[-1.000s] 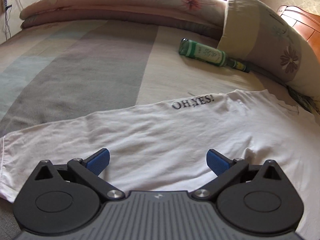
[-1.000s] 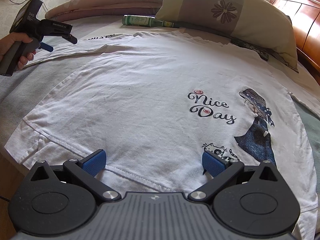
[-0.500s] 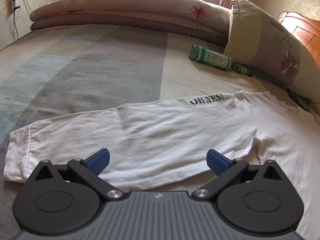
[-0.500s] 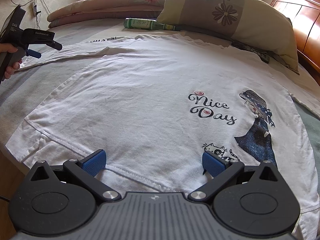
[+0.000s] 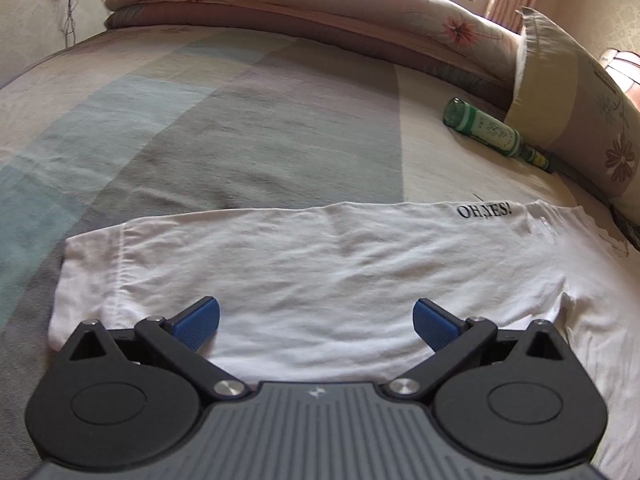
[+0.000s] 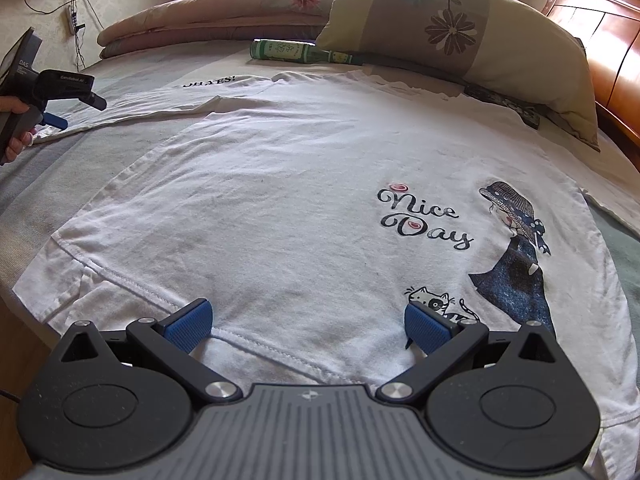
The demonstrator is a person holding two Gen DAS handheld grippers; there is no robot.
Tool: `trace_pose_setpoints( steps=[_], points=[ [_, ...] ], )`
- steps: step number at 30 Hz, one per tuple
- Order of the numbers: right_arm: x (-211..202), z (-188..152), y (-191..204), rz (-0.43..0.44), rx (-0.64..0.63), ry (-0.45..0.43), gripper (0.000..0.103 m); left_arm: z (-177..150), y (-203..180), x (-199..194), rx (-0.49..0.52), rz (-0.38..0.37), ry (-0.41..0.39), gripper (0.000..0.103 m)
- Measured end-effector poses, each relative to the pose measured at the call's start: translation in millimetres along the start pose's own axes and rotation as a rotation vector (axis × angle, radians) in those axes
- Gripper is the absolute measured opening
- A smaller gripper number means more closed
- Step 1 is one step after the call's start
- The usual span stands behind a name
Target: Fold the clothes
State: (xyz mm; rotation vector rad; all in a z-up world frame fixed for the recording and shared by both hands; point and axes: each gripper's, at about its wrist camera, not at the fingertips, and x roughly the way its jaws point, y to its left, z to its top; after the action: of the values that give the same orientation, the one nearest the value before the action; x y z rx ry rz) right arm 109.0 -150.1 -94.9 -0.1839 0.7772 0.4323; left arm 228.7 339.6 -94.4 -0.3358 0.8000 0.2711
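White T-shirt [image 6: 288, 200] lies flat, front up, spread across the bed [image 5: 200, 128]. "Nice Day" print, girl and cat graphic sit on the right part of the chest in the right wrist view. Bottom hem [image 6: 168, 300] is nearest the right gripper, collar toward the pillow [image 6: 460, 28]. One sleeve [image 5: 304, 276] stretches out sideways over the striped bedcover, "OH,YES!" text [image 5: 484, 211] near its shoulder end, cuff at the far left in the left wrist view.

Right gripper [image 6: 308, 320]: jaws wide apart, nothing between them, poised over the hem edge; contact with the fabric cannot be judged. Blue pads [image 6: 188, 322] sit over the hem seam.

Left gripper [image 5: 316, 320]: jaws also wide apart, nothing gripped, hovering over the lower edge of the sleeve close to the cuff. It shows in the right wrist view at far left [image 6: 60, 114], held by a hand [image 6: 18, 136], just beside the sleeve end.

Green bottle [image 5: 492, 132] lies on its side on the bed, touching the pillow's base, apart from the shirt. Rolled quilt [image 5: 300, 12] runs along the far edge of the bed. Wooden headboard [image 6: 600, 40] behind the pillow.
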Motion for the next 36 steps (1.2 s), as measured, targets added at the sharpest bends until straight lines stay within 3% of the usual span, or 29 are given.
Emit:
trace_pose_setpoints(
  steps=[5, 10, 13, 16, 20, 24, 29, 33, 36],
  points=[
    [0, 1, 0, -0.001, 0.0, 0.003, 0.103, 7, 42, -27, -0.149, 0.0, -0.035, 0.102],
    [1, 8, 0, 0.005, 0.006, 0.036, 0.103, 0, 43, -49, -0.205, -0.165, -0.072, 0.102],
    [-10, 21, -6, 0.077, 0.06, 0.031, 0.103, -12, 35, -48, -0.192, -0.237, -0.067, 0.102],
    [-34, 36, -9, 0.137, 0.109, -0.066, 0.103, -26, 28, -41, -0.181, -0.272, -0.048, 0.102],
    [-56, 52, -4, 0.161, 0.117, -0.152, 0.103, -44, 24, -31, -0.188, -0.285, -0.015, 0.102],
    [-64, 57, 1, 0.183, 0.12, -0.188, 0.103, -51, 21, -30, -0.143, -0.284, -0.069, 0.102],
    [-60, 53, 1, 0.176, 0.16, -0.178, 0.103, -49, 18, -26, -0.11, -0.275, -0.111, 0.102],
    [-62, 49, -2, 0.155, 0.179, -0.179, 0.103, -48, 26, -27, -0.093, -0.218, -0.138, 0.102],
    [-61, 46, -7, 0.14, 0.198, -0.174, 0.103, -48, 42, -30, -0.163, -0.199, -0.166, 0.102]
  ],
)
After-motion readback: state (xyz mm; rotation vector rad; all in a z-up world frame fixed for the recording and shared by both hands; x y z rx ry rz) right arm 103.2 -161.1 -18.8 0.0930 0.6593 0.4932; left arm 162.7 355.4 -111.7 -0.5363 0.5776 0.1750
